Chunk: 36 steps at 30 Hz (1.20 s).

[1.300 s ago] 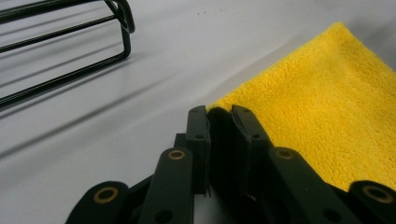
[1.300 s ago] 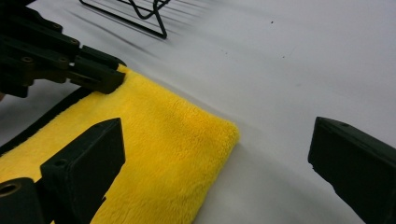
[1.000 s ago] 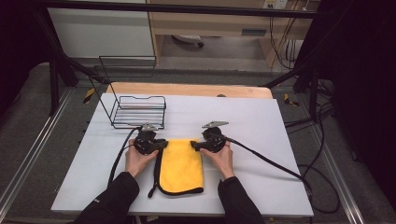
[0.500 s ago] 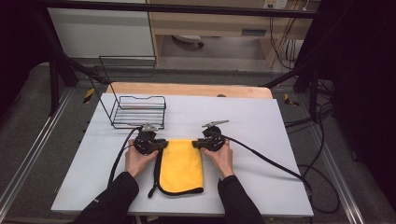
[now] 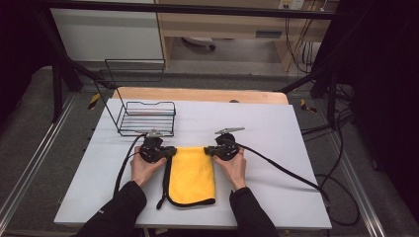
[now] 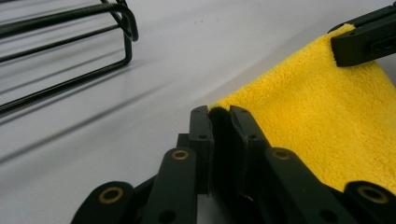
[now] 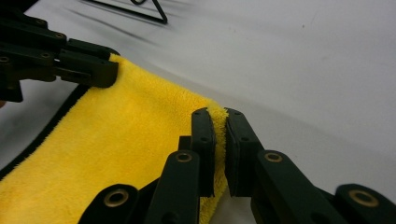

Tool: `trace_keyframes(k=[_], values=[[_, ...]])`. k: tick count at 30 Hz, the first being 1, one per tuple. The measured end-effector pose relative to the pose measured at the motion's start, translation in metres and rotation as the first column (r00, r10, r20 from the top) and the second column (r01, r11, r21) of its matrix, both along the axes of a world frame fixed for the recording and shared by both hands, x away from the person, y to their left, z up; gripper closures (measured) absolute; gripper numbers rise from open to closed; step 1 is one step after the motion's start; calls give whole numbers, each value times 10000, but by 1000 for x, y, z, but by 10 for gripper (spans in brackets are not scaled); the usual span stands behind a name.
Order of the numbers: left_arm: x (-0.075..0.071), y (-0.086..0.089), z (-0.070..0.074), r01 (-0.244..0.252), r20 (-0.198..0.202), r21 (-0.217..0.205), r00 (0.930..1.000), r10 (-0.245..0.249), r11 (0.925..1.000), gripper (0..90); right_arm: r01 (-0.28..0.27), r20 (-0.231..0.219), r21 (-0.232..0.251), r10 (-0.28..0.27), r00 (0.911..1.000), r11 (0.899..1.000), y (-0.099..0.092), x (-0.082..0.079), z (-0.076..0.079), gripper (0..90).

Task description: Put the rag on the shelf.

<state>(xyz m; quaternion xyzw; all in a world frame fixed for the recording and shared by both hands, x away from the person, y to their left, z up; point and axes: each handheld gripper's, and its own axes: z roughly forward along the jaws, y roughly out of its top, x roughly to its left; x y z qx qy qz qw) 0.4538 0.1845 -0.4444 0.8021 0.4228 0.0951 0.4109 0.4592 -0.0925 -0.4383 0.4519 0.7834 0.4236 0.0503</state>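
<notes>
A yellow cloth (image 5: 191, 173) with a dark hem lies flat on the white table (image 5: 276, 128), near its front edge. My left gripper (image 5: 173, 151) is at the cloth's far left corner. Its jaws (image 6: 220, 114) are shut on the cloth (image 6: 327, 116) there and have just closed a little further. My right gripper (image 5: 207, 151) is at the far right corner. Its jaws (image 7: 219, 116) have just been closing and now pinch the cloth (image 7: 116, 140). Each gripper view shows the other gripper (image 6: 359, 44) (image 7: 88, 65) clamped on the opposite corner.
A black wire basket (image 5: 147, 118) stands on the table just beyond my left gripper, and its bars (image 6: 70, 46) run close by in the left gripper view. Cables trail from both grippers across the table. A wooden strip (image 5: 197, 95) borders the far edge.
</notes>
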Motion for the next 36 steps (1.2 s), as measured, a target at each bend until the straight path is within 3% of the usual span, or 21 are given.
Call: trace_keyframes(k=[4, 10, 17, 19, 21, 26, 28, 30, 34, 35, 36], values=[[-6, 3, 9, 28, 410, -211, 9992, -20, 9998, 800, -88, 627, 357, 66, 9980, 9993, -2, -11, 14, 840], [-16, 7, 22, 99, 897, -455, 9959, -58, 9989, 801, -161, 1082, 536, 102, 9941, 9984, -3, -21, 26, 841], [-32, 12, 38, 248, 1549, -959, 9879, -97, 9951, 802, -355, 1937, 771, 200, 9809, 9964, -5, -38, 45, 841], [-37, 15, 44, 263, 1781, -987, 9840, -83, 9948, 802, -418, 2079, 801, 243, 9778, 9959, -5, -40, 48, 841], [-42, 16, 48, 203, 1978, -1227, 9802, 44, 9922, 801, -475, 2472, 886, 242, 9687, 9949, -4, -47, 56, 841], [-52, 19, 61, 232, 2476, -1458, 9688, 138, 9890, 802, -557, 2829, 1066, 234, 9589, 9927, -4, -55, 68, 841], [-57, 21, 66, 240, 2700, -1542, 9627, 188, 9878, 802, -640, 3193, 1073, 265, 9473, 9922, -3, -62, 78, 842], [-61, 22, 72, 272, 2911, -1661, 9564, 227, 9857, 802, -660, 3303, 1128, 253, 9435, 9914, -3, -64, 81, 842], [-68, 25, 84, 313, 3259, -1887, 9449, 325, 9815, 803, -699, 3739, 1096, 240, 9272, 9915, -2, -70, 92, 842], [-69, 25, 86, 311, 3327, -1930, 9424, 356, 9807, 803, -721, 3918, 1152, 214, 9198, 9907, -2, -72, 97, 843], [-71, 26, 89, 313, 3419, -1985, 9389, 393, 9796, 803, -721, 3918, 1152, 214, 9198, 9907, -2, -72, 97, 843]])
